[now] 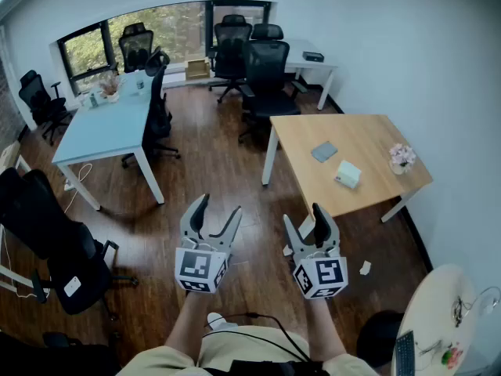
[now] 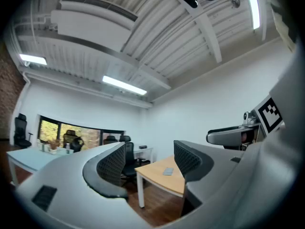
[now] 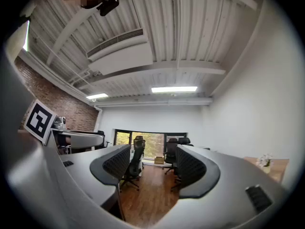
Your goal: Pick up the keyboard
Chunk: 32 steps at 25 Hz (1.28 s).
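The wooden desk [image 1: 368,143] on the right and the pale blue desk [image 1: 102,131] on the left stand well apart. The person holds both tools over the open floor between them. The left gripper [image 1: 218,208] and the right gripper [image 1: 304,218] are carried side by side, roughly level, aimed at the far end of the room. Each has its fingers moderately apart with nothing between them. This looks like a ready carry rather than a reach, since neither is near any desk. The keyboard [image 1: 404,353] appears to be the dark keyed slab on the round white desk [image 1: 429,308] at the near right, well apart from both grippers. The person probably has to turn right towards it before any grasp.

The round desk is cut off by the picture's edge and only a short strip of the keyboard shows, so its length and lie cannot be judged. Neither gripper view takes it in. The clutter beside it is too small to name, as is the flat grey item [image 1: 324,150] on the wooden desk
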Available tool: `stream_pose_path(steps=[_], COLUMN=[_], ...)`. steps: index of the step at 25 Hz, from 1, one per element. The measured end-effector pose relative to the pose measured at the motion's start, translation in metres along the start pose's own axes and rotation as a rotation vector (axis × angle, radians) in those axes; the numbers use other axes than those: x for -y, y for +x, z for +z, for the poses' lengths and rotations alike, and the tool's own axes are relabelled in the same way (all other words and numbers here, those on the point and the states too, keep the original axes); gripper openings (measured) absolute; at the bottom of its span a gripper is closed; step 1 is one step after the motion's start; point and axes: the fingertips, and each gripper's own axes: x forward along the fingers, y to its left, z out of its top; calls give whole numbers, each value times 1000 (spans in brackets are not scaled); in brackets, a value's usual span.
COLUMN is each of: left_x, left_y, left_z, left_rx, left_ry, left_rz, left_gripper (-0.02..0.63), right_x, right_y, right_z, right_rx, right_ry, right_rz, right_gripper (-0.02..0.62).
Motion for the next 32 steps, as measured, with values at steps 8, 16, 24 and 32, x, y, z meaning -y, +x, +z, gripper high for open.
stream_pose_path(steps=[8,16,24,32], left_x=[248,461,697,892], left_y=[78,102,87,18], left_z=[4,-2,-13,-27], left_rx=[-16,-29,-55,-69], left_ry=[-5,10,26,10], left_rz=[-291,-543,-950,-1359], left_gripper=[296,296,296,297], right_x=[203,332,422,424], right_y=[-158,-325,-536,-753], right_z=[-2,-7,-18,-32], right_rx=[-16,-2,-7,-8], right_ry=[57,45,86,117], right_rz=[-251,-466,-836,-1287], right_gripper=[313,304,304,304])
